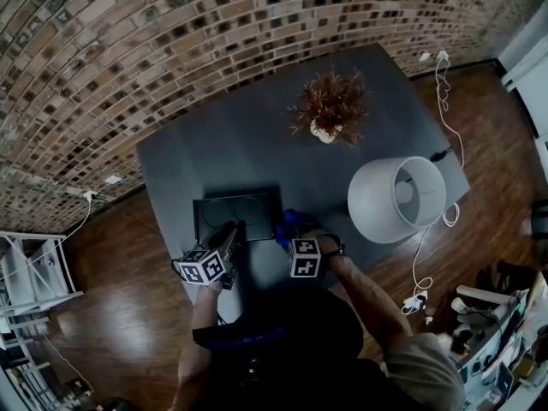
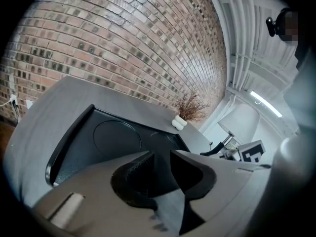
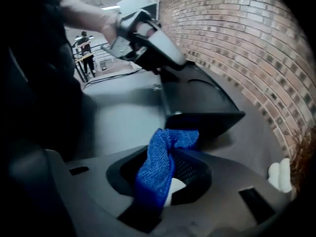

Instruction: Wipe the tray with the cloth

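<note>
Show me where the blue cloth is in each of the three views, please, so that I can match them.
Head view: blue cloth below centre, just right of the black tray.
Left gripper view: not in it.
Right gripper view: low centre, pinched in the right hand-held gripper.
Shared landmark: the black tray, which shows in all three views.

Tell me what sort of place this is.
Probably an indoor room used as a studio or workspace: a bare brick wall, a wooden floor, and a grey table bearing a white lamp and a vase of dried plant.
</note>
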A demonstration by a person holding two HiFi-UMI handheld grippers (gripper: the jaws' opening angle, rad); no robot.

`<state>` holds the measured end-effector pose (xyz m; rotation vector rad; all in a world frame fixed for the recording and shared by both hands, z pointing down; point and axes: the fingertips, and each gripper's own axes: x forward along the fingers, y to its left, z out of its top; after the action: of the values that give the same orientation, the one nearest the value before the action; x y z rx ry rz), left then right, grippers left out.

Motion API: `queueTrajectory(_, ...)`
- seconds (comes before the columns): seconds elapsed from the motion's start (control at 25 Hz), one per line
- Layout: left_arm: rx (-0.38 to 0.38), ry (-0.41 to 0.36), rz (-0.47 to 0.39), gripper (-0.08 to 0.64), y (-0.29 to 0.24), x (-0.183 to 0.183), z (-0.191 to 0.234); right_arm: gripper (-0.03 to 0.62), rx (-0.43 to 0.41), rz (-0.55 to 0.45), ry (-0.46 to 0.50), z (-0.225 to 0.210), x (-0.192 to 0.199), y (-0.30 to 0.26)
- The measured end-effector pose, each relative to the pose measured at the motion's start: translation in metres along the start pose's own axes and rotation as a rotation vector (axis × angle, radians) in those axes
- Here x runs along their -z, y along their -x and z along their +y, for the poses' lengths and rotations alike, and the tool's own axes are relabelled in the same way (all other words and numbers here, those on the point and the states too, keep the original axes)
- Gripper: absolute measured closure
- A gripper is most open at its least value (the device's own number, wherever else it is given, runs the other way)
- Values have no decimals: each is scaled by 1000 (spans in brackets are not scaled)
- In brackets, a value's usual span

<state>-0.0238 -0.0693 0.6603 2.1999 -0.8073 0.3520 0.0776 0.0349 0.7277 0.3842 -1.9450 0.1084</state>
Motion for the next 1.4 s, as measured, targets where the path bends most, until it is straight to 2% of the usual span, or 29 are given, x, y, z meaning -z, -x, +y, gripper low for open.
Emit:
queueTrajectory(0.08, 2, -4, 3, 456, 0, 0, 1, 474, -47, -15, -29, 12, 4, 6)
queueTrajectory(0.12, 4, -1, 2, 456, -1, 1, 1, 474, -6, -24, -94, -4, 9, 10)
queueTrajectory(0.24, 6, 2, 0, 456, -4, 3, 2, 474, 262, -63, -362, -96, 27, 24)
queueTrajectory(0.28, 5, 0, 0, 456, -4, 3, 2, 474, 313, -88, -419, -120, 28, 24)
queueTrajectory(0.32, 3, -2, 1, 456, -4, 4, 1, 474, 324, -109, -442, -135, 25, 20)
queueTrajectory(0.4, 4, -2, 3, 456, -3, 5, -1, 474, 270, -112, -385, -137, 17, 1)
queueTrajectory(0.52, 9, -3, 4, 456, -4, 3, -3, 474, 167, -69, -258, -104, 8, -13)
queueTrajectory(0.6, 8, -8, 0, 456, -5, 2, -2, 474, 47, -57, -189, -64, 7, -7)
queueTrajectory(0.72, 5, 4, -29, 456, -6, 2, -3, 474, -219, -37, 5, 22, 12, 7)
queueTrajectory(0.76, 9, 17, -53, 456, -4, 0, -3, 474, -274, -27, 29, 39, 15, 13)
queueTrajectory(0.8, 13, 39, -90, 456, 0, -4, -3, 474, -275, -11, 12, 41, 17, 22)
queueTrajectory(0.84, 15, 73, -137, 448, 6, -7, -2, 474, -215, 6, -35, 24, 17, 34)
queueTrajectory(0.88, 8, 116, -188, 449, 15, -9, -1, 474, -107, 19, -90, -7, 14, 49)
queueTrajectory(0.96, -35, 212, -287, 449, 37, -6, 7, 474, 168, 23, -158, -86, -1, 80)
queueTrajectory(1.0, -65, 267, -336, 449, 47, -3, 12, 474, 283, 11, -158, -124, -13, 90)
queueTrajectory(1.04, -95, 327, -382, 449, 55, 0, 17, 474, 356, -6, -142, -154, -26, 92)
queueTrajectory(1.08, -121, 388, -423, 449, 61, 4, 23, 474, 378, -17, -116, -176, -38, 84)
queueTrajectory(1.12, -141, 443, -451, 443, 64, 9, 29, 474, 358, -13, -85, -189, -47, 69)
queueTrajectory(1.2, -153, 510, -470, 391, 63, 14, 37, 474, 244, 33, -25, -194, -54, 34)
queueTrajectory(1.32, -143, 502, -466, 358, 61, 11, 43, 491, 10, 83, -39, -170, -55, 10)
queueTrajectory(1.4, -143, 494, -489, 357, 64, 8, 50, 491, -86, 98, -100, -156, -46, 8)
